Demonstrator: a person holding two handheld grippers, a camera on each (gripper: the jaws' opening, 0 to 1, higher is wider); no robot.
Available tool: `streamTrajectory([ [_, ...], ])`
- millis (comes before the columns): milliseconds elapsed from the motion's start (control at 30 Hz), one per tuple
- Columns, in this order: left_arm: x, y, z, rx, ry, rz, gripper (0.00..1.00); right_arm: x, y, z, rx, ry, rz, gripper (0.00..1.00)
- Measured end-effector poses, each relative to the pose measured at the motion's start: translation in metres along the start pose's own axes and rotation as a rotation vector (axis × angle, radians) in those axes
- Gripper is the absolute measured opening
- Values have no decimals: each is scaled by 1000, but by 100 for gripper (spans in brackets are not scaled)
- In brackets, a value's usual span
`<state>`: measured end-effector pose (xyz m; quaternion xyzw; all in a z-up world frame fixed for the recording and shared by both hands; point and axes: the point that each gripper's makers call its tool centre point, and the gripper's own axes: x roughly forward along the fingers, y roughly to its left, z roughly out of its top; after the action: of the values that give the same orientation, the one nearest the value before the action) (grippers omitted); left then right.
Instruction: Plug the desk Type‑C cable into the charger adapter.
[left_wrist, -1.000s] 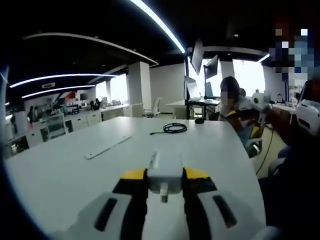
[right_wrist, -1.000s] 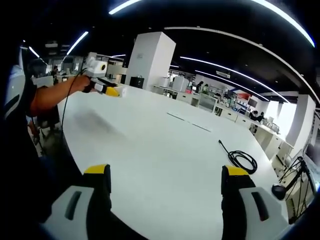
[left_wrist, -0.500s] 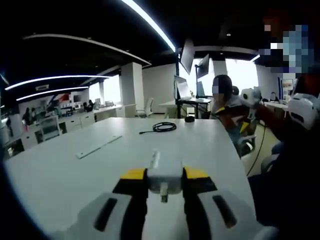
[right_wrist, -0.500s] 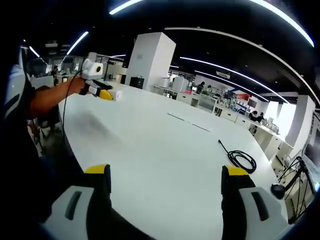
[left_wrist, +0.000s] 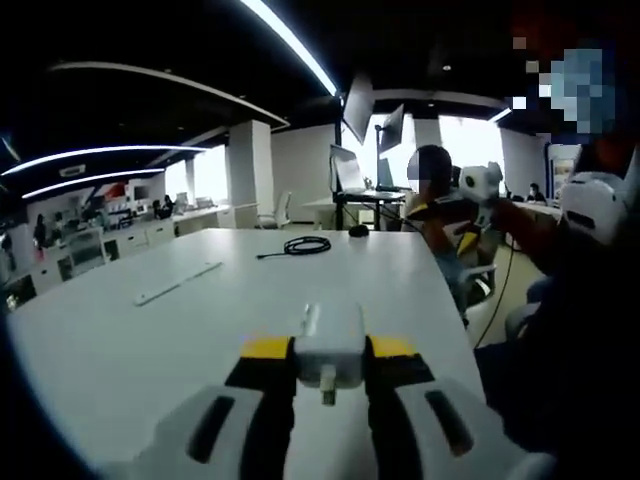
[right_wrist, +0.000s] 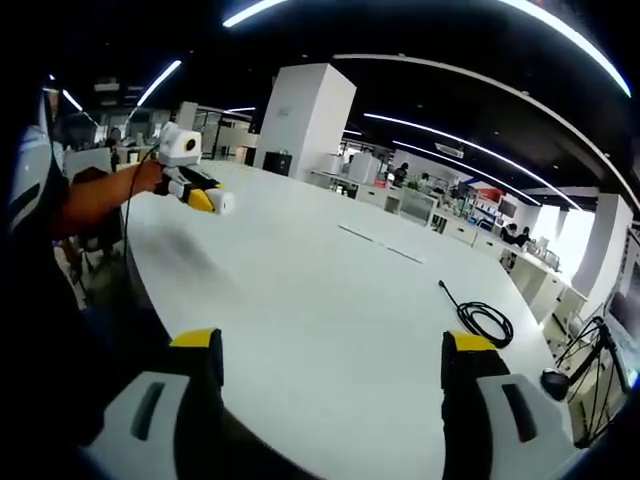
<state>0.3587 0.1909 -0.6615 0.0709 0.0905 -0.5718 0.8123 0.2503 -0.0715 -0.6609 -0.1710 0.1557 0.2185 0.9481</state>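
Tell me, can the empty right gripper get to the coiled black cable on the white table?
Probably yes. The right gripper is open and holds nothing, and bare white table lies between it and the coiled black cable. Nothing blocks the way, though it must travel over.

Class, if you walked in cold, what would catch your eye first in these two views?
Probably the white charger adapter clamped between the left gripper's yellow-tipped jaws, held above the white table. Next, the coiled black cable lying near the table's far edge, beyond the open right gripper.
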Motion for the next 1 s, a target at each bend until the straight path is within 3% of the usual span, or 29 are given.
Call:
streamTrajectory([
  [500,4,-20,-23,-11,23,-34,24,2,12,1,-36,21,41,89],
  [767,16,-18,-42,-10,60,-51,24,1,15,0,-43,27,50,89],
  [1000,23,-23,-50,-23,57,-77,25,3,15,-6,-34,38,51,89],
])
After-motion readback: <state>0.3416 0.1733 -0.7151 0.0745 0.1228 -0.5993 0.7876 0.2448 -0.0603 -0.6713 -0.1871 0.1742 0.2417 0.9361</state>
